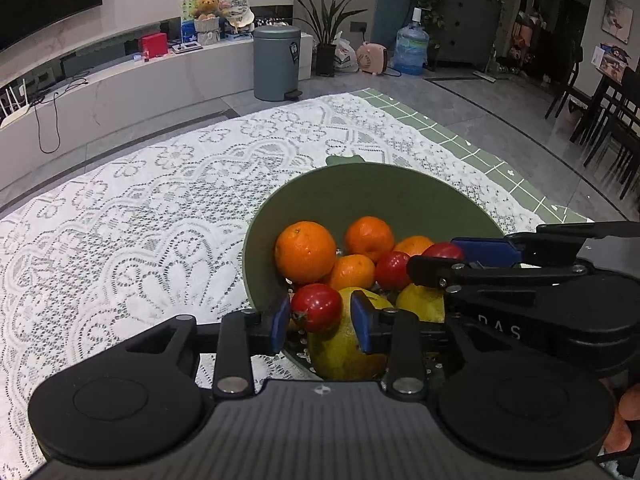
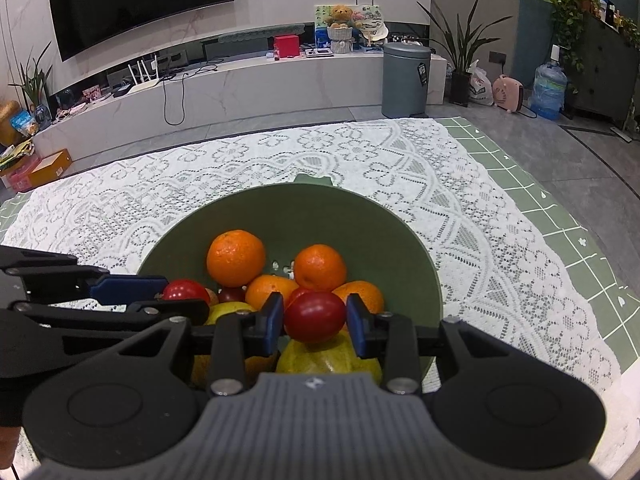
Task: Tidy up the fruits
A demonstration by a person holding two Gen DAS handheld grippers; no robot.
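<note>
Fruits piled in green bowl [image 2: 384,232] | left gripper [image 1: 320,322] loose around red tomato [image 1: 316,306] | right gripper [image 2: 314,322] clamping red fruit [image 2: 314,316] over the bowl

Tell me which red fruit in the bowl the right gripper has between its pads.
The red fruit atop the yellow fruit, between the right gripper pads. The other reds lie further left, near the left gripper.

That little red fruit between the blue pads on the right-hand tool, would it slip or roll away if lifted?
The red fruit looks smooth and glossy, so probably slippery. It is round and perched on a yellow fruit, so it would likely roll into the green bowl if released. It seems small and probably light.
</note>
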